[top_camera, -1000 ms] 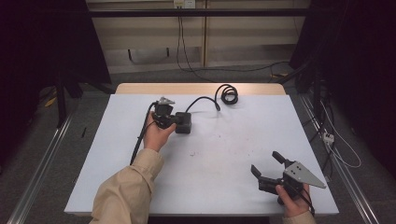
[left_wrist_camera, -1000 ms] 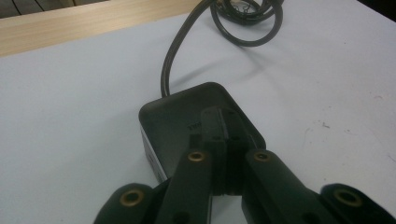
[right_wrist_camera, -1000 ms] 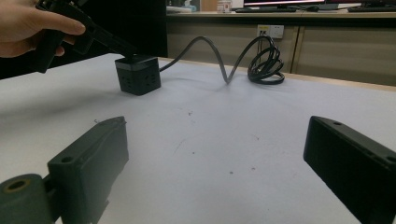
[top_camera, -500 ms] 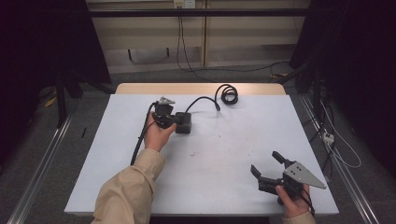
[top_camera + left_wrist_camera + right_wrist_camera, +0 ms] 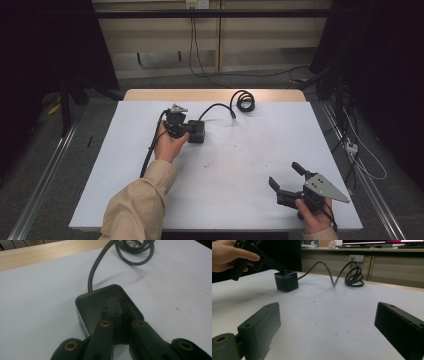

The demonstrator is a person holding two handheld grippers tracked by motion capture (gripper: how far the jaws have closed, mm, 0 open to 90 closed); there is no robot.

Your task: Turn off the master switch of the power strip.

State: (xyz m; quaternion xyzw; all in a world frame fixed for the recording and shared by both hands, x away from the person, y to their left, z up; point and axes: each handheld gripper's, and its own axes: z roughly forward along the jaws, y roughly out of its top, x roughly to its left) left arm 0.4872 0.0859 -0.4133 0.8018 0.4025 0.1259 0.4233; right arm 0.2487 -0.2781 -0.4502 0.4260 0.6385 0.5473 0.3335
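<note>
A black power cube (image 5: pixel 196 132) stands on the white table (image 5: pixel 250 150), left of centre. Its black cable runs back to a coil (image 5: pixel 243 101) near the far edge. My left gripper (image 5: pixel 189 130) is shut, jaws pressed together, and its tips rest on the cube's top face (image 5: pixel 100 297). The right gripper view shows those tips (image 5: pixel 284 269) touching the top of the cube (image 5: pixel 286 281). My right gripper (image 5: pixel 284 174) stands open low over the near right corner, with nothing between its fingers (image 5: pixel 260 325).
A wooden strip (image 5: pixel 210 95) borders the table's far edge. Loose cables lie on the floor behind the table and to its right (image 5: pixel 350 147). Bare table surface spreads between the cube and my right gripper.
</note>
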